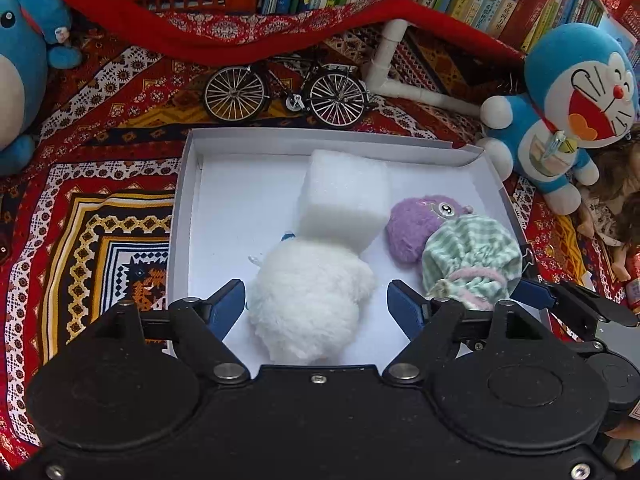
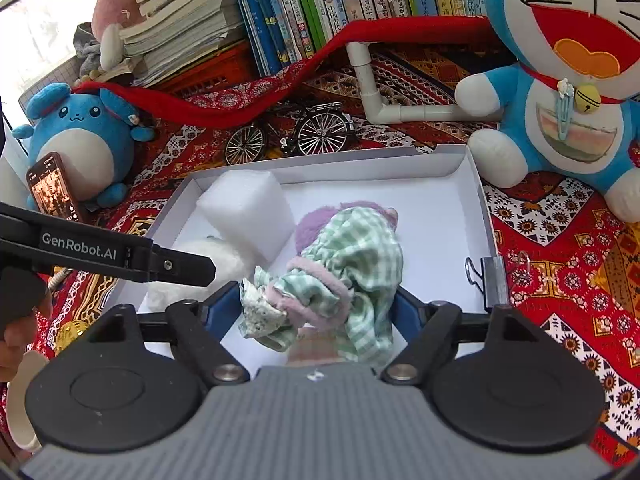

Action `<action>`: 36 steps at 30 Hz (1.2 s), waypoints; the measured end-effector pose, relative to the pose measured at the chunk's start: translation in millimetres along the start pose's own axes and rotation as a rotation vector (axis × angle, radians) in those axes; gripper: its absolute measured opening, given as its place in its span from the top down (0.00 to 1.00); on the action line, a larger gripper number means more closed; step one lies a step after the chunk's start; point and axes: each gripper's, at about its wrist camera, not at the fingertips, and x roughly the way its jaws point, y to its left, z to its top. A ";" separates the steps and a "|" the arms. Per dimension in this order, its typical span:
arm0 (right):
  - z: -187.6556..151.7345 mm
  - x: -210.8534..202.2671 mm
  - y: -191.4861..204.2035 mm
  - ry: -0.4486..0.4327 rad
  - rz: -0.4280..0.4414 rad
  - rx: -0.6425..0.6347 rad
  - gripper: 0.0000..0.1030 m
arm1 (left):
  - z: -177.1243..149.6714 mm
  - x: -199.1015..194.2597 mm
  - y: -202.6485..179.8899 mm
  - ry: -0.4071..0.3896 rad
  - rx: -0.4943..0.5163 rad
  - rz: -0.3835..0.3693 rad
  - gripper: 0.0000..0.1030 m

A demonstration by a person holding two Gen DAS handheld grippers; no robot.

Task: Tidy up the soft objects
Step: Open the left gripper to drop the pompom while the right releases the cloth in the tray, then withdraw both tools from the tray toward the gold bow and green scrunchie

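Observation:
A white box lies on the patterned cloth. In it are a white foam block, a fluffy white plush, and a purple plush in green checked cloth. My left gripper is open, its blue fingers on either side of the white plush. My right gripper is open around the green-clothed plush; whether its pads touch the cloth I cannot tell. The left gripper's arm shows in the right wrist view.
A model bicycle and a white pipe lie behind the box. A Doraemon plush sits right, a blue plush left with a phone. A binder clip grips the box edge. Books line the back.

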 end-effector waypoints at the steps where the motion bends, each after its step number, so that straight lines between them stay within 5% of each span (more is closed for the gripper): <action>1: -0.4 -1.6 0.7 -0.003 0.000 -0.001 0.15 | -0.7 -2.1 0.1 -0.006 0.002 0.001 0.25; 13: -5.1 -32.9 11.4 -0.057 0.002 -0.039 0.11 | -16.1 -30.1 -5.4 -0.061 0.032 -0.013 0.24; 36: -47.0 -118.5 23.8 -0.237 0.041 -0.127 0.00 | -87.6 -124.1 -2.5 -0.309 0.144 -0.042 0.22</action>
